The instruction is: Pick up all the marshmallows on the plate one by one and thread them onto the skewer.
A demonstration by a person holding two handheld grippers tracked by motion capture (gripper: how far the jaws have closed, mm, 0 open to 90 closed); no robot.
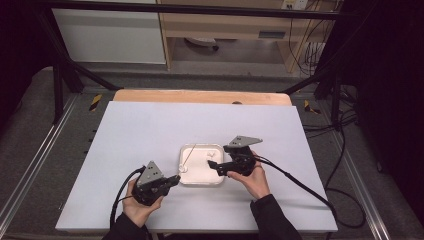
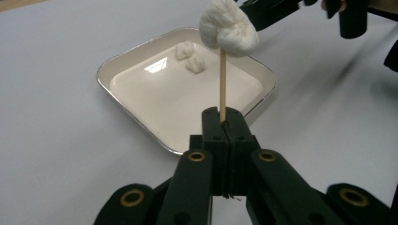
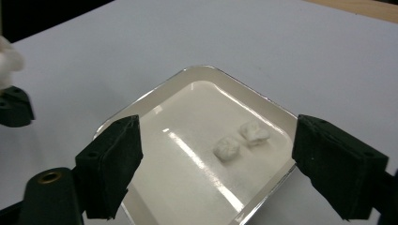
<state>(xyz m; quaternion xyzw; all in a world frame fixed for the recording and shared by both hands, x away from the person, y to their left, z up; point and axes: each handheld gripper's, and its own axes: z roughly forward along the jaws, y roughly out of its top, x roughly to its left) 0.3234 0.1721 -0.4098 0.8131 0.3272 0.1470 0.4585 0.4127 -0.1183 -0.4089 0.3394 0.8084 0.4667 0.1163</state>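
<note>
Broadly, a flat matte white table top [image 1: 150, 150] with a wooden strip along its far edge fills the high view. Near its middle sits a square tray [image 1: 218, 150] with rounded corners, glossy cream inside, thin shiny metallic rim; the left gripper view shows a glare patch on the tray floor. Two small lumpy white marshmallow pieces [image 3: 240, 139] lie just beside each other on the tray floor, soft, irregular, matte.

Left gripper [image 2: 223, 123]: black jaws fully closed, clamped on the lower end of a thin pale wooden skewer [image 2: 223, 84]. Skewer stands upright from the jaws in the left gripper view, smooth and straight. A puffy white marshmallow [image 2: 228, 29] is stuck on its top, rounded with creases, above the tray's near side. In the high view the skewer reads as a thin pale line slanting over the tray; the marshmallow there is just a small white blob by the tray's left rim.

Right gripper [image 3: 213, 164]: blocky black jaws with layered pads spread wide apart, nothing between them, hovering over the tray with the two marshmallow pieces ahead. High view shows a grey triangular plate on each gripper and cables trailing toward the person's dark sleeves.
</note>
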